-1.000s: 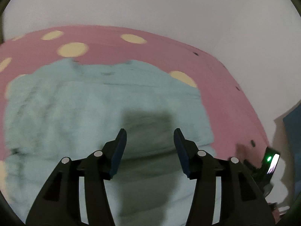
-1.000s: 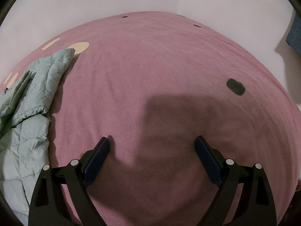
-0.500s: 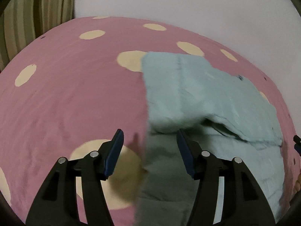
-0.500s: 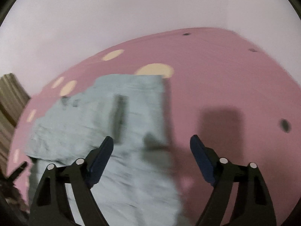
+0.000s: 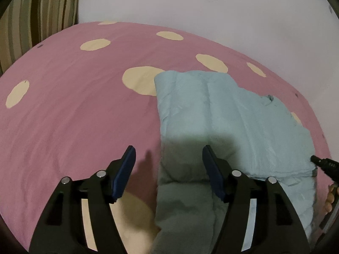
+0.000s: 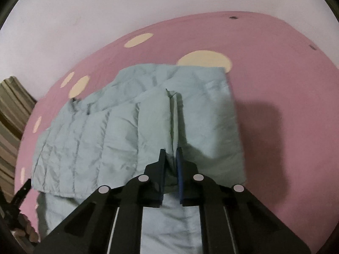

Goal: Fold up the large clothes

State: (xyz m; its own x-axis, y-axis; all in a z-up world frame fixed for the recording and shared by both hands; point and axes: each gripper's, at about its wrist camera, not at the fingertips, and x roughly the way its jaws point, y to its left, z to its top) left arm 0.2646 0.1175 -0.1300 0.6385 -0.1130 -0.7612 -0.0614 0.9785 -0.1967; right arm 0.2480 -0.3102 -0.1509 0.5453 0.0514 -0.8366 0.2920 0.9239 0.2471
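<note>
The jacket (image 6: 131, 139) fold is being pinched by the right gripper (image 6: 170, 154), while the left gripper (image 5: 167, 158) jaws are being opened astride its left edge.

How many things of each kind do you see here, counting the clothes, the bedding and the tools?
Pale green quilted jacket: 1
Pink sheet with cream dots: 1
Striped pillow: 1
Tools: 2, the left tool opening over the jacket's edge, the right tool shut on a jacket fold
Total: 5

The right gripper (image 6: 170, 152) was wide open over the pink sheet (image 6: 275, 84). Now it pinches the jacket (image 6: 106, 137). The left gripper's (image 5: 167, 154) jaws are opening wider.
</note>
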